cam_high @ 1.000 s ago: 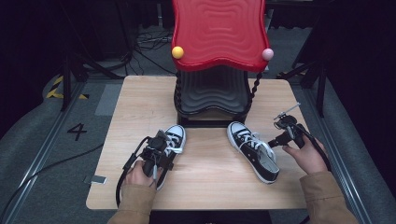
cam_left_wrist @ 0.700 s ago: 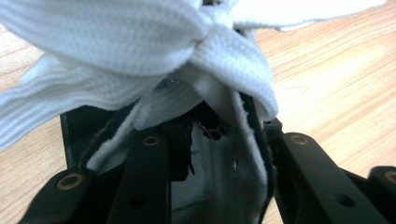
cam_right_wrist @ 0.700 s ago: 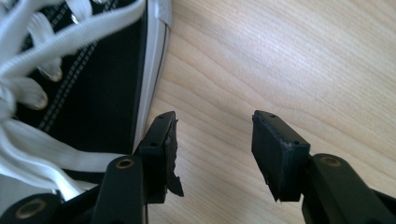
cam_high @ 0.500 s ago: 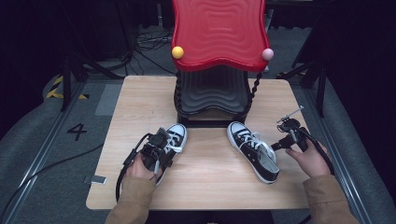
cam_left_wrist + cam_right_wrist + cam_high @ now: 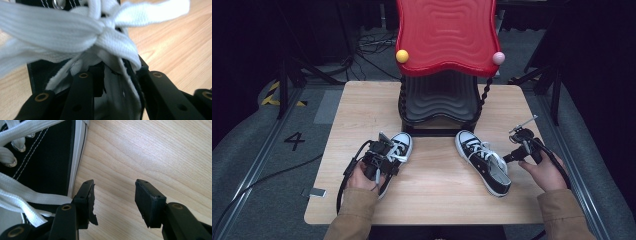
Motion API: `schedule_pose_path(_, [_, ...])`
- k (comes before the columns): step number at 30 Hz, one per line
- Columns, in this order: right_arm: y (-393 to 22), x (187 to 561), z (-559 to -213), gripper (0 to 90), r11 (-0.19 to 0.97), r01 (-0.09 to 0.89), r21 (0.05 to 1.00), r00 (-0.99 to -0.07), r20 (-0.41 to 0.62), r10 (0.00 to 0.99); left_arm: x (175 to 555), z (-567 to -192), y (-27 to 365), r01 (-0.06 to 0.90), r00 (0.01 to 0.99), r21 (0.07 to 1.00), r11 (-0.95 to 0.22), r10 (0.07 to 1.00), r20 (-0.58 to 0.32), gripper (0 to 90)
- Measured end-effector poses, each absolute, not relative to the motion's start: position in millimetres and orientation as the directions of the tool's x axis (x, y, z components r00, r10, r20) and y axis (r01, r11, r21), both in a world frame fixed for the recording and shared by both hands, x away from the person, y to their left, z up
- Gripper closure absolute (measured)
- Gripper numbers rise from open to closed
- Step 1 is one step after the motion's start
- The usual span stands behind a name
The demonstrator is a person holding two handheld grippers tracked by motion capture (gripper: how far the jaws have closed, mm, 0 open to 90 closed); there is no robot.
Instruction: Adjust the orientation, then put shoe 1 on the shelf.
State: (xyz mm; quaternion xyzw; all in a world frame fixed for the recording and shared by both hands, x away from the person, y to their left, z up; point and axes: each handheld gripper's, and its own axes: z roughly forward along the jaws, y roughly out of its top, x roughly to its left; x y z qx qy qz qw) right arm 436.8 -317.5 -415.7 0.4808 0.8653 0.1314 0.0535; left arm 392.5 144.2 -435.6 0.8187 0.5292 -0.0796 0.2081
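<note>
In the high view, little is changed from a second ago: the left hand-held gripper is kept on the left shoe, while the right hand-held gripper is shifted slightly nearer the right shoe. Both shoes are laid on the tabletop in front of a red and black shelf stand. The rear of the left shoe is covered by the gripper and hand, so the grip itself is hard to make out there.

In the left gripper view, the left hand-held gripper is seen closed to a narrow gap on the shoe's collar beneath the knotted white laces; the laces are blurred and cut off.

In the right gripper view, the right hand-held gripper is held wide with bare tabletop between its jaws, just beside the sole of the right shoe, which is cut off at the left edge.
</note>
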Motion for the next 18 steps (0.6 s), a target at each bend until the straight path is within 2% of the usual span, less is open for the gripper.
schedule_pose_path(6, [-315.8, 436.4, -415.5, 49.9, 0.507, 0.816, 0.276, -0.535, 0.033, 0.844, 388.8, -432.0, 142.4, 0.884, 0.450, 0.291, -0.367, 0.837, -0.311, 80.5])
schedule_pose_path(13, [-315.8, 436.6, -415.1, 49.9, 0.507, 0.816, 0.278, -0.536, 0.035, 0.843, 379.7, -418.1, 135.8, 0.851, 0.483, 0.338, -0.401, 0.851, -0.207, 85.4])
schedule_pose_path(18, [-317.0, 436.9, -414.3, 49.9, 0.504, 0.816, 0.284, -0.534, 0.034, 0.845, 374.6, -408.7, 140.0, 0.852, 0.488, 0.354, -0.386, 0.831, -0.267, 85.8])
